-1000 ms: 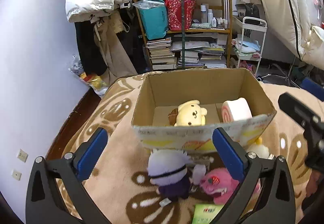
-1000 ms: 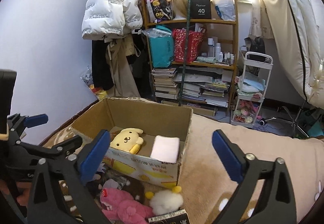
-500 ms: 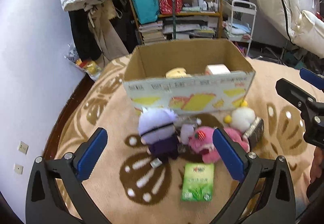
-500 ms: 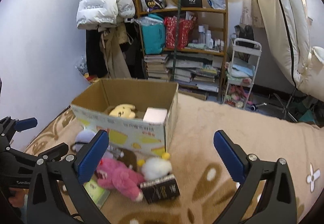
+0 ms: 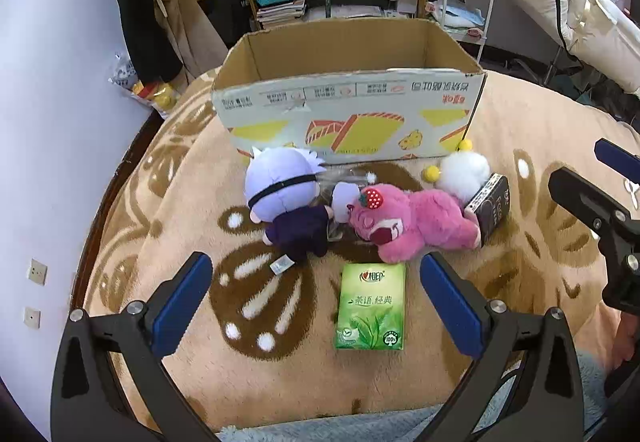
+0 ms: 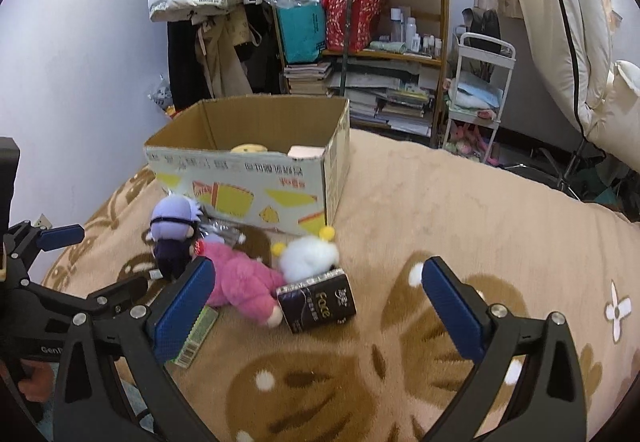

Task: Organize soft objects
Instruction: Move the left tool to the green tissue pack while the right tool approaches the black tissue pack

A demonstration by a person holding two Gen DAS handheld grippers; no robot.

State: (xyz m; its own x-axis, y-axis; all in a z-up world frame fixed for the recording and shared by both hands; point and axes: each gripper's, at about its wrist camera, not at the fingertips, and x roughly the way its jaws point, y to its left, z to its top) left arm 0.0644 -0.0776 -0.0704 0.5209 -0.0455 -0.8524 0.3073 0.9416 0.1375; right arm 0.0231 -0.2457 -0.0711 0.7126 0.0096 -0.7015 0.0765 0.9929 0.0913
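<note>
A cardboard box (image 5: 344, 110) stands on the beige blanket, also in the right wrist view (image 6: 248, 178), with a yellow plush (image 6: 249, 148) and a pink roll plush (image 6: 306, 151) inside. In front of it lie a purple-haired doll (image 5: 286, 198), a pink bear (image 5: 416, 220), a white fluffy plush (image 5: 464, 172), a black tissue pack (image 5: 490, 208) and a green tissue pack (image 5: 370, 306). My left gripper (image 5: 316, 306) is open and empty, just short of the green pack. My right gripper (image 6: 316, 314) is open and empty, near the black pack (image 6: 318, 300).
A bookshelf (image 6: 360, 42) with bags and books, hanging coats (image 6: 204, 2) and a white cart (image 6: 480, 90) stand beyond the bed. The wall (image 5: 48, 122) runs along the left edge of the blanket. The blanket's right side (image 6: 480, 210) is bare.
Both grippers have pulled back from the box and tilted down. The toys and tissue packs in front of the box have come into full view. Both stay open.
</note>
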